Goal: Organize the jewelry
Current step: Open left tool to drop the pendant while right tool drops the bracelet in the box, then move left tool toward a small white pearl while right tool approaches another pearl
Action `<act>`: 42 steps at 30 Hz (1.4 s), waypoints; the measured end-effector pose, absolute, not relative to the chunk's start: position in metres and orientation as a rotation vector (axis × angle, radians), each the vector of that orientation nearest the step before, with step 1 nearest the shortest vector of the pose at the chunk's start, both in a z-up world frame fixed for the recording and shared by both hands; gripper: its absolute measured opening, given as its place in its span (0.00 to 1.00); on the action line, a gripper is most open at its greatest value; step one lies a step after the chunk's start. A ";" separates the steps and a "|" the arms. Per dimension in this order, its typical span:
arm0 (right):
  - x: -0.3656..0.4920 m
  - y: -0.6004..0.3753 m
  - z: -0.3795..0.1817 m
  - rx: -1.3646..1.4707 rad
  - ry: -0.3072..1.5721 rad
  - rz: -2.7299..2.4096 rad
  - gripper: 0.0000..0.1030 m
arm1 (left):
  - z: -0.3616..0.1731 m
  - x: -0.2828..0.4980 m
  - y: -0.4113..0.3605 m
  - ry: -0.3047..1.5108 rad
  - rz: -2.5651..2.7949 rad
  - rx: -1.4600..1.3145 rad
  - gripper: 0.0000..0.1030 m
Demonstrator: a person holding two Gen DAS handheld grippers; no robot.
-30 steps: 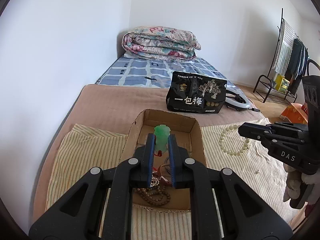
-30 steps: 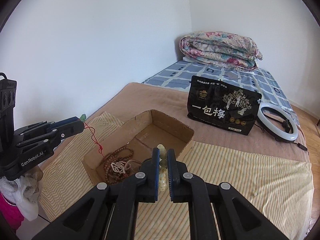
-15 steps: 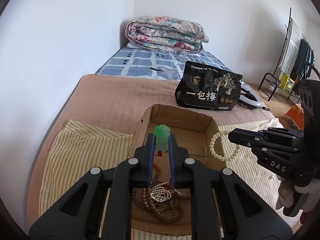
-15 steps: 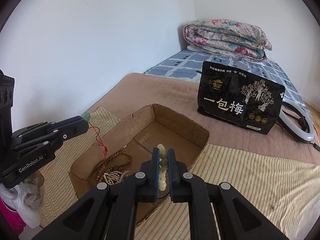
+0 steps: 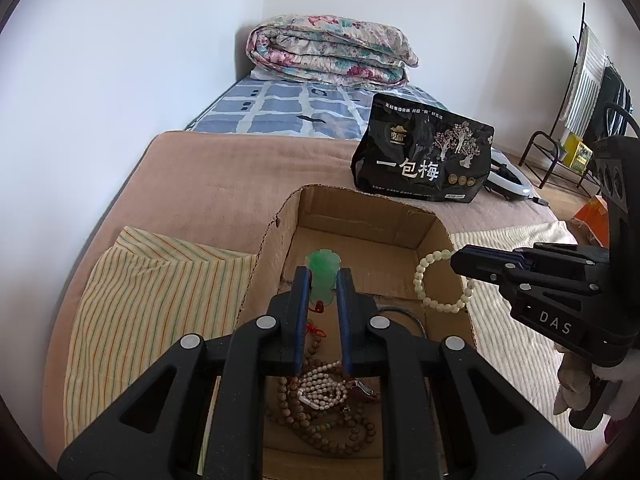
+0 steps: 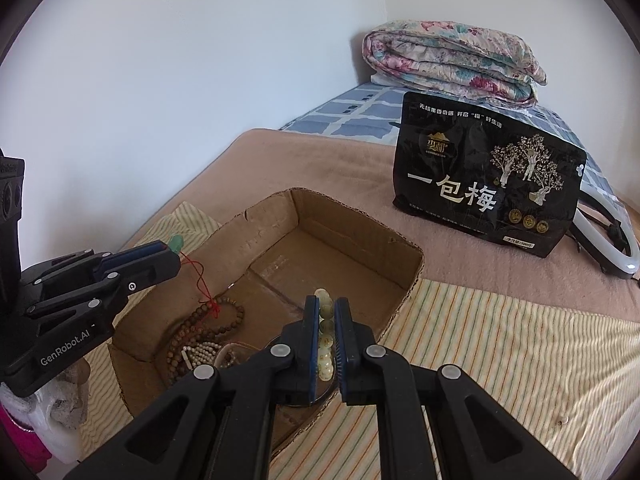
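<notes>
Both your grippers hold jewelry over the cardboard box [image 5: 276, 240].
In the left wrist view, your left gripper [image 5: 323, 284] has its jaws pinching a green pendant [image 5: 323, 270] above the box, where brown beads [image 5: 320, 432] lie; your right gripper [image 5: 460, 262] holds a pale bead bracelet [image 5: 424, 280] at the box's right wall. In the right wrist view, your right gripper's [image 6: 327, 320] jaws are pressed on the bracelet, over the box on the bed [image 6: 280, 160].
</notes>
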State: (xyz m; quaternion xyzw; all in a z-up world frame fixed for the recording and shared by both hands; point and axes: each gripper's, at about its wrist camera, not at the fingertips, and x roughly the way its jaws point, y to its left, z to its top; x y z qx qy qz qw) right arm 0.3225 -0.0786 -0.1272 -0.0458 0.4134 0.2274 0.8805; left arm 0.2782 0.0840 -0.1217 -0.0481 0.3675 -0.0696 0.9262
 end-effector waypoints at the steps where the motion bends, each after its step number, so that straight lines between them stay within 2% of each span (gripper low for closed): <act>1: 0.322 -0.078 -0.127 -0.096 0.863 0.474 0.05 | -0.122 0.278 0.084 0.754 -0.143 -0.099 0.12; 5: 0.322 -0.078 -0.127 -0.096 0.862 0.476 0.06 | -0.122 0.278 0.084 0.751 -0.135 -0.092 0.11; 6: 0.322 -0.078 -0.127 -0.097 0.861 0.476 0.11 | -0.122 0.279 0.084 0.751 -0.132 -0.092 0.11; 7: 0.322 -0.078 -0.127 -0.098 0.860 0.473 0.23 | -0.123 0.279 0.085 0.753 -0.131 -0.092 0.12; 9: 0.321 -0.078 -0.125 -0.104 0.849 0.465 0.32 | -0.123 0.279 0.086 0.753 -0.122 -0.086 0.12; 10: 0.320 -0.077 -0.124 -0.110 0.843 0.458 0.33 | -0.123 0.279 0.086 0.753 -0.116 -0.085 0.16; 11: 0.320 -0.077 -0.123 -0.114 0.840 0.452 0.35 | -0.123 0.279 0.087 0.752 -0.113 -0.087 0.30; 12: 0.320 -0.077 -0.122 -0.118 0.839 0.446 0.45 | -0.122 0.278 0.088 0.748 -0.112 -0.090 0.37; 13: 0.320 -0.077 -0.121 -0.121 0.835 0.437 0.62 | -0.122 0.277 0.088 0.740 -0.108 -0.092 0.45; 15: 0.317 -0.077 -0.118 -0.128 0.811 0.413 0.78 | -0.120 0.276 0.088 0.729 -0.098 -0.084 0.45; 21: 0.315 -0.078 -0.113 -0.142 0.785 0.384 0.83 | -0.119 0.273 0.087 0.727 -0.089 -0.068 0.46; 23: 0.315 -0.080 -0.111 -0.143 0.781 0.377 0.85 | -0.119 0.273 0.087 0.723 -0.086 -0.069 0.58; 24: 0.314 -0.080 -0.111 -0.144 0.781 0.372 0.87 | -0.118 0.272 0.087 0.715 -0.084 -0.070 0.59; 29: 0.311 -0.087 -0.106 -0.136 0.769 0.354 0.91 | -0.114 0.269 0.087 0.711 -0.080 -0.078 0.60; 31: 0.309 -0.090 -0.104 -0.133 0.764 0.345 0.96 | -0.112 0.268 0.086 0.712 -0.079 -0.081 0.60; 34: 0.305 -0.096 -0.099 -0.134 0.751 0.326 0.99 | -0.109 0.266 0.086 0.705 -0.076 -0.088 0.69; 42: 0.293 -0.110 -0.085 -0.131 0.726 0.297 1.00 | -0.094 0.254 0.076 0.685 -0.066 -0.076 0.70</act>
